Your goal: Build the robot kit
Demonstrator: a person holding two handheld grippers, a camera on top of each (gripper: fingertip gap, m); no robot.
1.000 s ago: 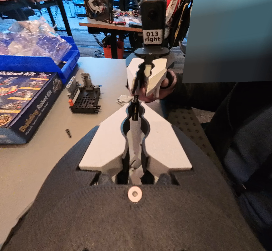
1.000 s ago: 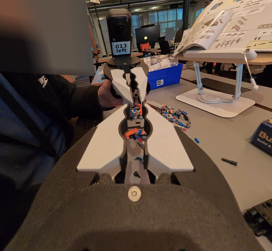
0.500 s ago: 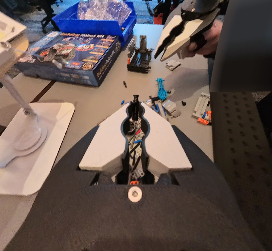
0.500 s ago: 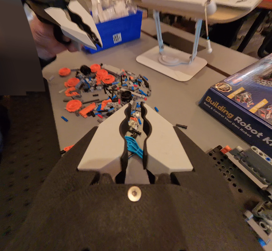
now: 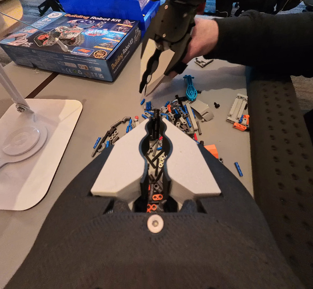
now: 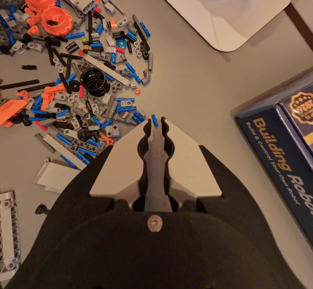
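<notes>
Gripping a black pin (image 5: 155,125) at the very tips, the left gripper (image 5: 156,117) has its fingers drawn almost together, with the pin standing out past them. It hangs above a pile of small parts (image 5: 179,118) on the grey table (image 5: 105,94). Only the left wrist view shows the right gripper (image 5: 145,90) from outside. It is tilted steeply down near the pile's far edge, and a hand (image 5: 201,38) holds it. A blue kit box (image 5: 76,44), a blue bin (image 5: 101,3) and a white stand base (image 5: 33,145) lie around.

The right wrist view looks straight down. The right gripper's (image 6: 155,118) fingers stand a narrow gap apart with nothing clamped. A blue pin (image 6: 154,120) lies on the table between the tips, and I cannot tell whether it touches either. Only here do a black wheel (image 6: 94,82) and orange gears (image 6: 50,15) show, well to the left.
</notes>
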